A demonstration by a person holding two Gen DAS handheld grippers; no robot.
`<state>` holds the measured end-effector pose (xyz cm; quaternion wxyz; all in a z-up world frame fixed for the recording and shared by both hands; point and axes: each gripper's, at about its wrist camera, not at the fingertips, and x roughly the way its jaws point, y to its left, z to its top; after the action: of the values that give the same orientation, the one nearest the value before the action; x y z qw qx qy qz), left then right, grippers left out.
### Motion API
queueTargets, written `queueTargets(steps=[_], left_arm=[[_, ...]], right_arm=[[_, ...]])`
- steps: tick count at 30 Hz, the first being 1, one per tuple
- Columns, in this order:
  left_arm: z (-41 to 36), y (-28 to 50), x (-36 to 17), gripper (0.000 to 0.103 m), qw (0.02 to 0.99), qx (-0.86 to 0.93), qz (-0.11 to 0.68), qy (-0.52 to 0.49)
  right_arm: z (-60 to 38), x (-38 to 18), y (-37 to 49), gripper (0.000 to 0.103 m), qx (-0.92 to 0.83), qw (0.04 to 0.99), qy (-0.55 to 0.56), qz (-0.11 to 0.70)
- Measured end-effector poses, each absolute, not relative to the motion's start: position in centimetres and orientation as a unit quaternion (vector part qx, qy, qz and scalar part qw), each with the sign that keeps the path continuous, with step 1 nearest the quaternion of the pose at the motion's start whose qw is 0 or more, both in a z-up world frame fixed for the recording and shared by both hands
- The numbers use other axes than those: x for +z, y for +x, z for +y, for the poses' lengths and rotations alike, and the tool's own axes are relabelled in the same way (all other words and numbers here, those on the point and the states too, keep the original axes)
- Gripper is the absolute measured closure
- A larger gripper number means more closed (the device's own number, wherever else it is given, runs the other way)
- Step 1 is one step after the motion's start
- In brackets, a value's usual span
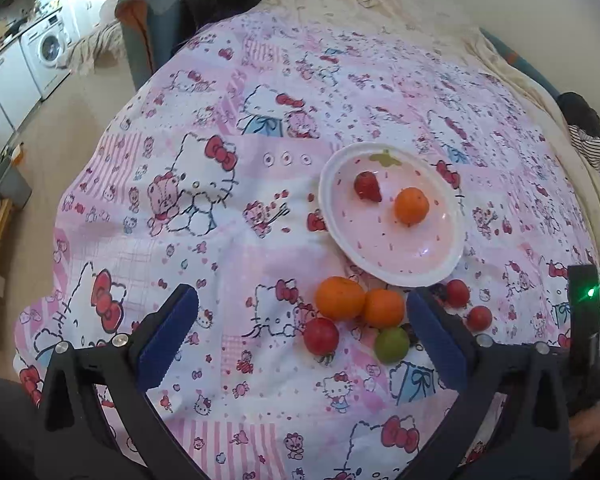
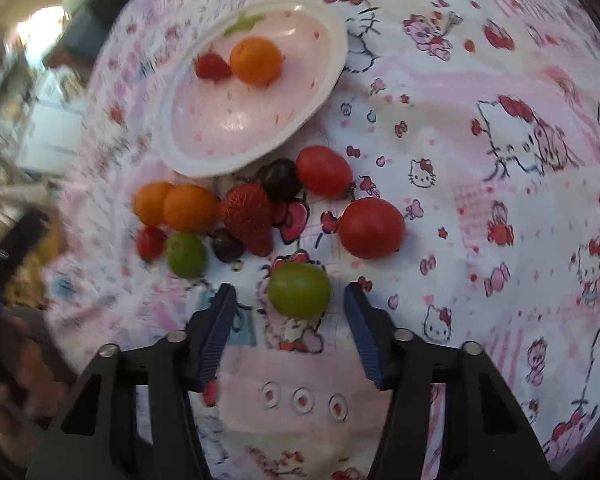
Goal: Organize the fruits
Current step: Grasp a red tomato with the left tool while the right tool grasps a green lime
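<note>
A white plate with a pink centre holds a strawberry and a small orange. In front of it loose fruit lies on the cloth: two oranges, a red tomato, a green fruit and small tomatoes. My left gripper stands wide open above this cluster, touching nothing. In the right wrist view my right gripper brackets a green grape; a gap shows at each pad. Beyond lie a strawberry, tomatoes and dark grapes.
A pink cartoon-cat print cloth covers the bed. A cream blanket lies bunched at its far end. A washing machine and cupboards stand at the far left. The other gripper's body with a green light shows at the right edge.
</note>
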<state>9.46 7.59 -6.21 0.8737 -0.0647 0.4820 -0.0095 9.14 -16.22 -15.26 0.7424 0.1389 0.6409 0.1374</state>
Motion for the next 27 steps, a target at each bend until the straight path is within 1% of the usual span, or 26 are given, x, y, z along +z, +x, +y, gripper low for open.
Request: queueTargets(steps=[1,4,5,7,8,14,20,22,24,25,26,27], left_arm=[[7.8,9.5,-6.5,0.0,0.871,-0.004,0.487,-0.066],[8.4,9.8,-7.0,0.0,0.865,0.004,0.496,-0.075],[8.6,9.9,-7.1,0.0,0.863,0.006,0.499,-0.078],[8.6,9.9,-7.3,0.0,0.862,0.008,0.501,-0.077],[8.4,10.0,-7.4,0.0,0.862,0.009,0.501,-0.073],[8.4,10.3,-8.1,0.0,0.857,0.013,0.51,-0.069],[9.3,11.1,-10.3,0.001,0.832,0.025,0.546,-0.09],[9.2,11.4,-11.2,0.005,0.823,0.023,0.561,-0.092],[8.7,11.6,-12.1,0.019,0.814,0.017,0.574,-0.083],[8.2,11.8,-12.6,0.022,0.808,0.01,0.584,-0.079],[7.6,11.9,-13.3,0.029,0.8,-0.001,0.596,-0.074],[7.2,12.0,-13.7,0.032,0.794,-0.01,0.604,-0.072]], right_arm=[[-15.6,-15.4,9.1,0.053,0.13,0.747,0.118,0.641],[-14.8,-15.4,9.0,0.054,0.139,0.747,0.103,0.642],[-14.6,-15.4,9.0,0.055,0.139,0.75,0.095,0.64],[-14.3,-15.4,8.7,0.063,0.135,0.756,0.076,0.636],[-14.3,-15.4,8.6,0.069,0.133,0.758,0.07,0.634],[-16.4,-14.2,8.6,0.07,0.145,0.764,0.105,0.62],[-18.0,-10.3,8.2,0.07,0.174,0.796,0.16,0.557],[-18.3,-9.6,8.3,0.07,0.176,0.8,0.176,0.546],[-18.7,-9.3,8.5,0.07,0.176,0.802,0.187,0.539],[-18.6,-9.3,8.6,0.07,0.175,0.802,0.189,0.539],[-18.6,-9.4,8.6,0.07,0.175,0.801,0.191,0.539],[-18.6,-9.4,8.7,0.07,0.175,0.801,0.193,0.539]])
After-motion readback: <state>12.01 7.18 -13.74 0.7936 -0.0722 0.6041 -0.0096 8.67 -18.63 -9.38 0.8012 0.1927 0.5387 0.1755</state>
